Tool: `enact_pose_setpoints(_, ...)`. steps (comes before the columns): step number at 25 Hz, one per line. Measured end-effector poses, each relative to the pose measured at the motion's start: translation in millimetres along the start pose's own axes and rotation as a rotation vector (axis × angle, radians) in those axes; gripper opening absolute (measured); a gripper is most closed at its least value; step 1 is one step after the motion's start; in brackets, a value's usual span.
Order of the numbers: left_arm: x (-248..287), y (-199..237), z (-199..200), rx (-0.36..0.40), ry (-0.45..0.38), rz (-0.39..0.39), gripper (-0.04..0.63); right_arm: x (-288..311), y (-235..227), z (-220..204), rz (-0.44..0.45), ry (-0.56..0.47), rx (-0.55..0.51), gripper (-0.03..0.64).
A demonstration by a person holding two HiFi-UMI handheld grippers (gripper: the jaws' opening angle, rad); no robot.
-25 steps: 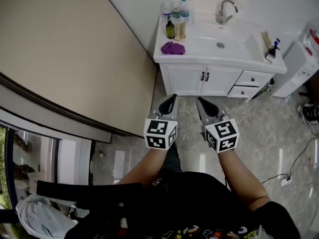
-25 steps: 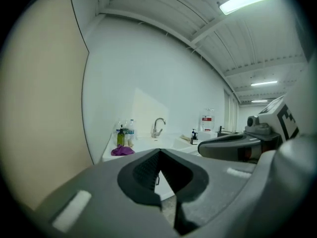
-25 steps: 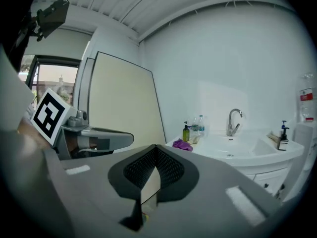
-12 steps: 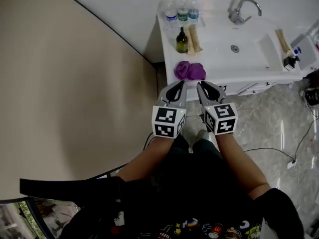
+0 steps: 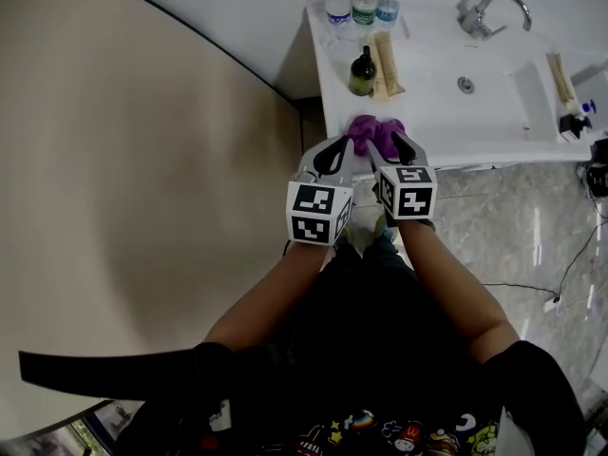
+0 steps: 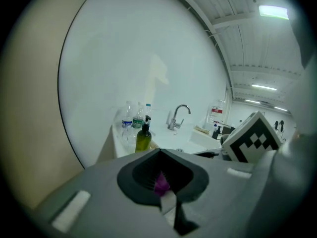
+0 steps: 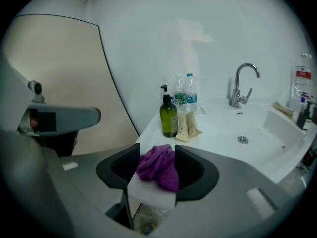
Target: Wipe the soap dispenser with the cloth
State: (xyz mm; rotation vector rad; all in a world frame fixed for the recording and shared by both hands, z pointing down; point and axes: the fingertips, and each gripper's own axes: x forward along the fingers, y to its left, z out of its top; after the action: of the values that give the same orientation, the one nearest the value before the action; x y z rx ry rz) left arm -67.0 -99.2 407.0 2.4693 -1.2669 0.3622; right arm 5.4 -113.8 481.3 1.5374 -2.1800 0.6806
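1. My right claw (image 5: 388,144) is spread wide, with one jaw on either side of the purple cloth (image 5: 372,129). From the right gripper view I cannot quite tell whether the pads touch the cloth.
2. The cloth lies bunched at the front left edge of the white counter (image 5: 494,126), just ahead of both claws.
3. My left claw (image 5: 332,152) is pressed together with nothing in it. Only a thin sliver of purple shows through the slit between its jaws. It hangs just beside the right claw, at the cloth's left.
4. The soap dispenser (image 5: 361,71), a dark green bottle with a black pump, stands upright behind the cloth and apart from it.
5. The cloth sits directly between my claws and the dispenser.
6. Two tan tubes (image 5: 386,65) lie flat just beside the dispenser, on its right.
7. Three water bottles (image 5: 364,6) stand at the counter's back left corner, behind the dispenser.
8. The faucet (image 5: 489,9) and the basin (image 5: 475,79) are off to the right, well apart from the cloth.
9. A beige wall (image 5: 142,207) runs close along the counter's left side.
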Motion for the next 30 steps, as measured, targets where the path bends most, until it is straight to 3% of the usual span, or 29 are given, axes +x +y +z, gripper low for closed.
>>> enact_pose_setpoints(10, 23.7, 15.6, -15.1, -0.043, 0.062, -0.001, 0.0, 58.3, -14.5, -34.2, -0.018, 0.19, 0.006, 0.305)
enact_pose_setpoints(13, 27.1, 19.5, -18.7, -0.057, 0.069, 0.009, 0.0, 65.3, -14.7, -43.3, -0.034, 0.285, -0.021, 0.3)
enact_pose_setpoints(17, 32.3, 22.8, -20.3, -0.075, 0.07, 0.021, 0.0, 70.2, -16.4, -49.3, -0.036, 0.347, -0.05, 0.237)
enact_pose_setpoints(22, 36.3, 23.8, -15.3, -0.087, 0.062, 0.041, 0.0, 65.3, -15.5, -40.9, 0.006, 0.329, -0.084, 0.14)
enact_pose_setpoints(30, 44.4, 29.0, -3.5, -0.083, 0.063, 0.089, 0.0, 72.1, -21.1, 25.1, 0.064, 0.174, -0.157, 0.117)
